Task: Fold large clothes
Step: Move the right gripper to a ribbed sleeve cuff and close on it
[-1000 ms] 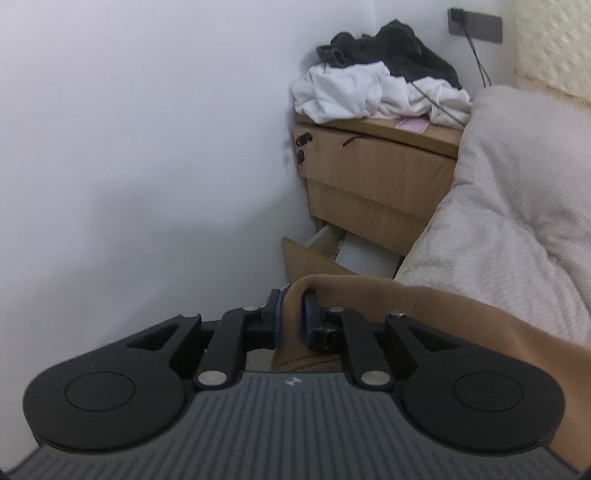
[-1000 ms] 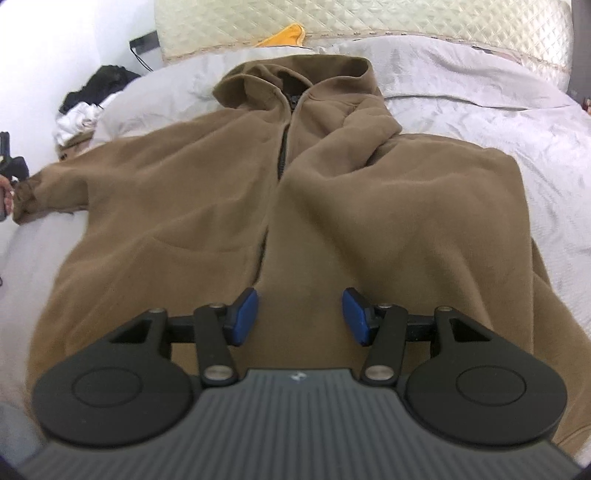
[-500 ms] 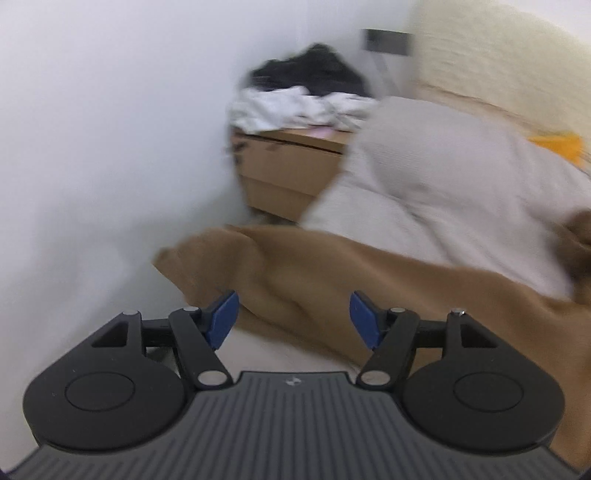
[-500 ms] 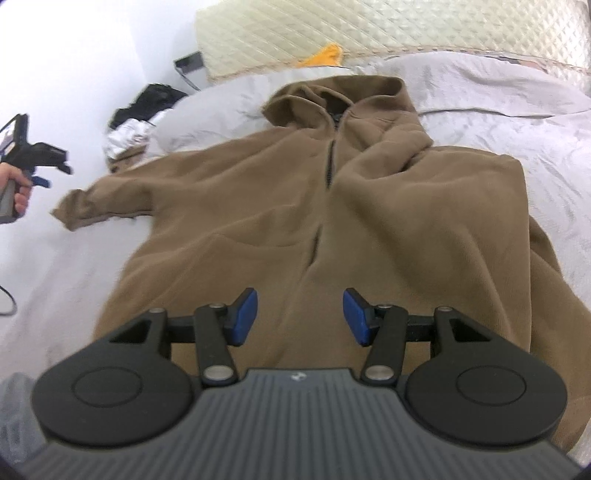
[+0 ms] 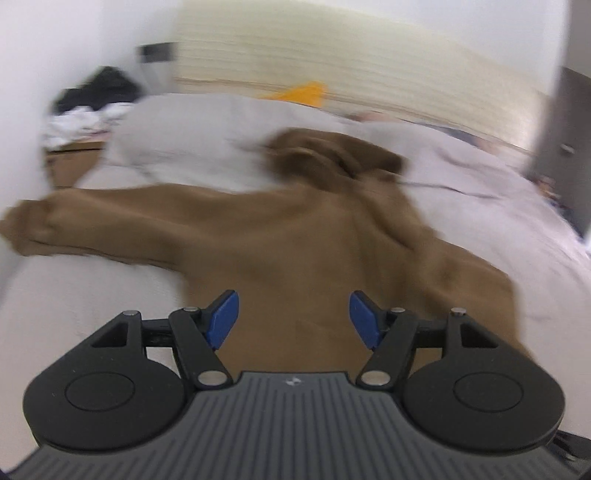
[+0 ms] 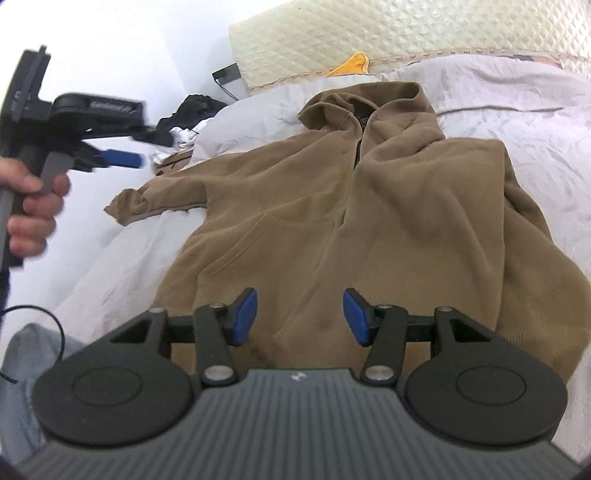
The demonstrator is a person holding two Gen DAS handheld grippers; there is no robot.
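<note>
A brown zip hoodie (image 6: 369, 206) lies face up on the pale bed cover (image 6: 517, 122), hood toward the headboard. Its left sleeve (image 6: 155, 199) stretches out toward the bed's left edge. My right gripper (image 6: 299, 315) hovers open over the hem with nothing between its blue pads. In the blurred left wrist view the hoodie (image 5: 295, 251) and its spread sleeve (image 5: 74, 225) lie ahead, and my left gripper (image 5: 293, 317) stands open and empty above the body. In the right wrist view, the left gripper (image 6: 122, 158) is in the air at far left, held in a hand (image 6: 33, 206).
A wooden nightstand (image 5: 74, 162) piled with black and white clothes (image 6: 184, 122) stands left of the bed. A quilted headboard (image 6: 406, 29) and an orange item (image 6: 351, 64) lie beyond the hood. A black cable (image 6: 33, 332) loops at lower left.
My left gripper let go of the sleeve cuff, opened, and swung fast to the right over the hoodie. The sleeve now lies flat on the bed. The right gripper shifted slightly, still open.
</note>
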